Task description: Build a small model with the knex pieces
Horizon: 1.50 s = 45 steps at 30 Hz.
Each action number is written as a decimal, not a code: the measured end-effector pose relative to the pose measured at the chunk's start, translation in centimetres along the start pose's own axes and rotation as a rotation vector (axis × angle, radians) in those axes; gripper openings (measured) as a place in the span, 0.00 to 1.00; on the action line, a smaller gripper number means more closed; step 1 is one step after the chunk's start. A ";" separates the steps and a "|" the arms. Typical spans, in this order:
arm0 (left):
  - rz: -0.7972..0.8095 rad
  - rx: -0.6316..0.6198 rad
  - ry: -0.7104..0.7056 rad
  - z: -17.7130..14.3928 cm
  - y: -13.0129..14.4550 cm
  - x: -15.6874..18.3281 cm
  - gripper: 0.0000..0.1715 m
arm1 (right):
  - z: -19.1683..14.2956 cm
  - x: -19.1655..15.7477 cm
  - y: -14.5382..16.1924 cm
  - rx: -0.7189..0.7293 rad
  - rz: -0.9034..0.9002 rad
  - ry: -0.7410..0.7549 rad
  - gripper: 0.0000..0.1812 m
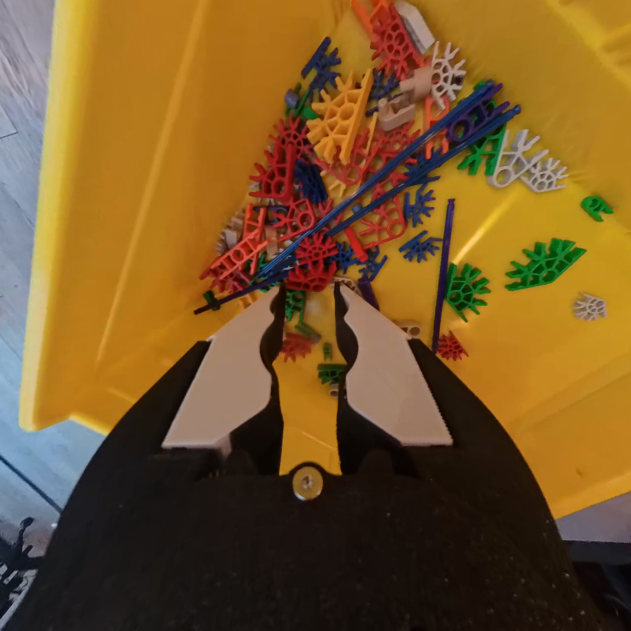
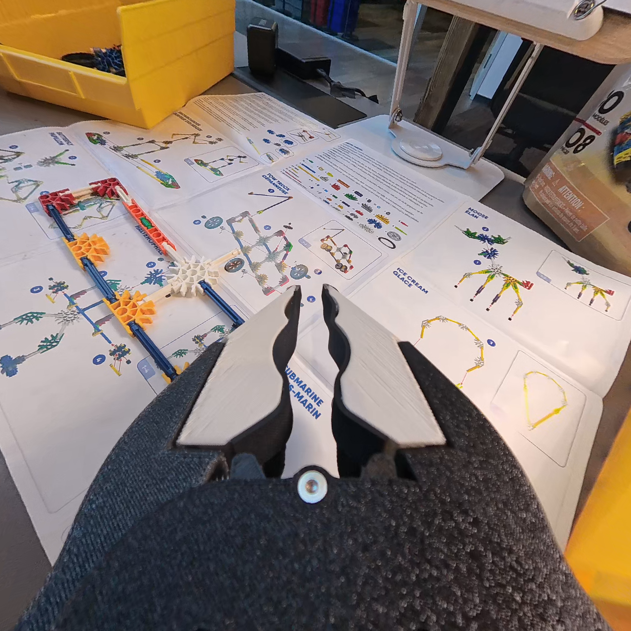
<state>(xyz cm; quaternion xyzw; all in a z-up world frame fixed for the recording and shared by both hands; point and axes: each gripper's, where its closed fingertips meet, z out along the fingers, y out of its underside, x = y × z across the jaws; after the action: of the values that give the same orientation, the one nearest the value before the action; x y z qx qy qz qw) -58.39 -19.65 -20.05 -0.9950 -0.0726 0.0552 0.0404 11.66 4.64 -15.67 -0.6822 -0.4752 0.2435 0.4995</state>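
**Left tongs over parts bin, right tongs over instruction sheet**

Left tongs [image 1: 307, 290]: narrow gap, nothing gripped. Tips down inside yellow bin [image 1: 136, 205], just short of a red connector [image 1: 312, 264] at the near end of the parts heap. Heap of red, blue, yellow, orange, grey connectors piled toward the bin's far corner. Bundle of long blue rods [image 1: 392, 186] lying diagonally across the heap. To the right, looser: purple rod [image 1: 444, 273] alone on the bin floor, green connectors [image 1: 543, 261] and a small grey connector [image 1: 590, 306] spread apart beyond it. View slightly motion-blurred.

Right tongs [image 2: 311, 290]: narrow gap too, empty, hovering above unfolded instruction sheet [image 2: 409, 307] on the desk [image 2: 20, 478]. Contact with the paper: cannot tell. Left of tips, lying on the sheet: partly built assembly [image 2: 112, 266] with red corner connectors, orange strip, two yellow-orange connectors on blue rods, white snowflake connector [image 2: 193, 273] nearest the tips, not touching. Far left back: second yellow bin [image 2: 170, 68] with some parts inside. Behind centre: black adapter [image 2: 261, 44] with cable. Right back: white stand [image 2: 444, 143] on the desk, then a printed product tub [image 2: 573, 177] at the right edge.
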 end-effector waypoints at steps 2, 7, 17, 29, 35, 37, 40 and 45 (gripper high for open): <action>0.009 -0.003 0.025 0.4 -0.3 0.5 0.17 | 0.1 0.1 0.1 -0.006 0.006 0.000 0.06; 0.016 -0.020 -0.005 0.6 -0.4 0.0 0.15 | 0.1 0.1 0.1 -0.007 0.009 0.002 0.06; 0.102 0.339 0.011 -8.6 -3.9 4.3 0.15 | -0.3 -0.1 -0.8 0.032 -0.029 0.018 0.09; 0.538 1.058 1.067 -22.5 -6.1 49.5 0.14 | -0.3 -11.0 -10.0 0.267 -0.290 -0.251 0.11; 0.412 0.959 1.513 -23.1 -8.0 58.5 0.14 | 1.0 -12.0 -14.1 0.332 -0.494 -0.142 0.11; 0.348 0.945 1.570 -23.0 -8.9 58.7 0.14 | 1.5 -11.3 -14.3 0.339 -0.505 -0.103 0.08; 0.283 0.929 1.597 -22.1 -9.4 58.2 0.14 | 1.8 -10.2 -14.6 0.392 -0.470 -0.054 0.06; 0.165 0.864 1.654 -20.0 -9.6 57.8 0.14 | 3.7 -10.8 -14.2 0.378 -0.464 -0.078 0.09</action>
<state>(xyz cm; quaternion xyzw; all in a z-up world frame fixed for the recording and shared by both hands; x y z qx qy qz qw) -0.61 -2.97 -5.38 -0.6188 0.0770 -0.6453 0.4413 -1.68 -2.61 -5.64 -0.4407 -0.5835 0.2329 0.6412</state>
